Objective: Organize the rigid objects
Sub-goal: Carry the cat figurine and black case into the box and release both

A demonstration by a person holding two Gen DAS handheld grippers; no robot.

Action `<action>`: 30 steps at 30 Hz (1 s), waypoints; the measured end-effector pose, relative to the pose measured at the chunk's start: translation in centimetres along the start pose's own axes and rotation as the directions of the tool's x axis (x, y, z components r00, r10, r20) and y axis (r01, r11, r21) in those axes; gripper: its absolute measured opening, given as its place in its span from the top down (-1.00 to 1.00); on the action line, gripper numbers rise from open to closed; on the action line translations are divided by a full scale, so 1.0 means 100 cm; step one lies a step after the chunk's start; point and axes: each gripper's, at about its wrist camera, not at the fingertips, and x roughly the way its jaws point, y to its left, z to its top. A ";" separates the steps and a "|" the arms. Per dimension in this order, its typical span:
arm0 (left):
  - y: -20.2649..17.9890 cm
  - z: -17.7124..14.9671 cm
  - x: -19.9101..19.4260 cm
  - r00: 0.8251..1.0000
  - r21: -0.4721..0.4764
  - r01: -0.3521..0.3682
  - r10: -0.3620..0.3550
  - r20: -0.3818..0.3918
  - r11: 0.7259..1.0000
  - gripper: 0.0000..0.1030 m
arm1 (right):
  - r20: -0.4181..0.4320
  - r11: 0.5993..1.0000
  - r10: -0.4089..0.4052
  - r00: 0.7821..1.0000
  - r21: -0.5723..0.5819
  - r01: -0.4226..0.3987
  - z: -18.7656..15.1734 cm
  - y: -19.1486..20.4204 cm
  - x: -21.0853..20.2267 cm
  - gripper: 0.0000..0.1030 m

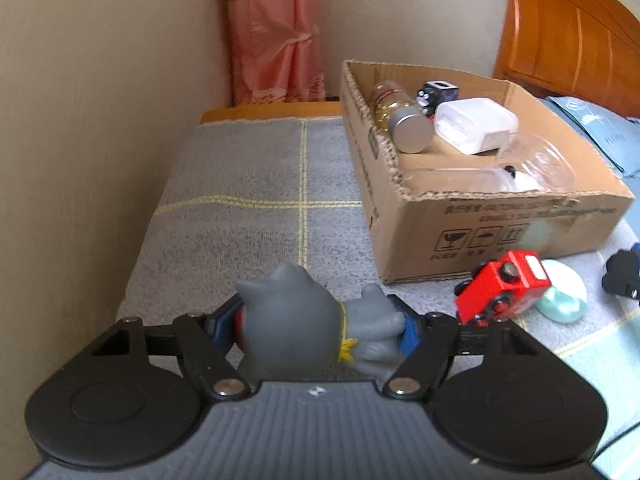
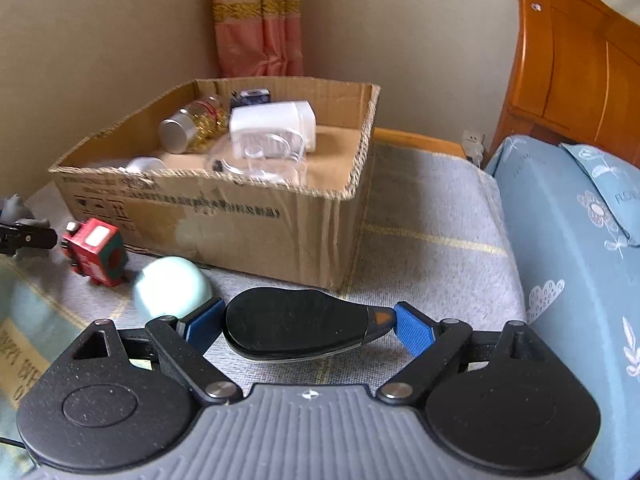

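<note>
My left gripper (image 1: 316,328) is shut on a grey rubber animal toy (image 1: 296,320) with a yellow collar; both blue pads press its sides just above the grey carpet. The same toy (image 2: 16,208) shows at the left edge of the right wrist view. My right gripper (image 2: 308,326) is shut on a black oval object (image 2: 296,328) with an orange triangle mark, held lengthwise between the pads and a little off the carpet. An open cardboard box (image 1: 500,232) (image 2: 240,216) stands ahead of both grippers.
The box holds a jar with a silver lid (image 2: 180,134), a white plastic container (image 2: 272,124) and clear plastic pieces. A red toy car (image 1: 504,286) (image 2: 96,250) and a pale green round thing (image 1: 568,296) (image 2: 172,286) lie in front of it. Wall left; blue bedding (image 2: 560,240) right.
</note>
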 end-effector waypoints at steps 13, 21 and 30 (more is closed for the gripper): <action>-0.020 0.037 -0.059 0.990 0.133 0.123 -0.130 0.052 0.984 -0.42 | 0.037 0.990 0.108 0.993 -0.100 -0.103 0.028 0.010 -0.049 -0.80; -0.052 0.075 -0.055 0.978 0.224 0.174 -0.194 0.074 0.959 -0.42 | 0.082 0.982 0.124 0.989 -0.153 -0.110 0.051 0.018 -0.062 -0.80; -0.078 0.106 -0.021 0.975 0.264 0.191 -0.213 0.060 0.946 -0.42 | 0.107 0.982 0.124 0.986 -0.159 -0.106 0.068 0.016 -0.059 -0.80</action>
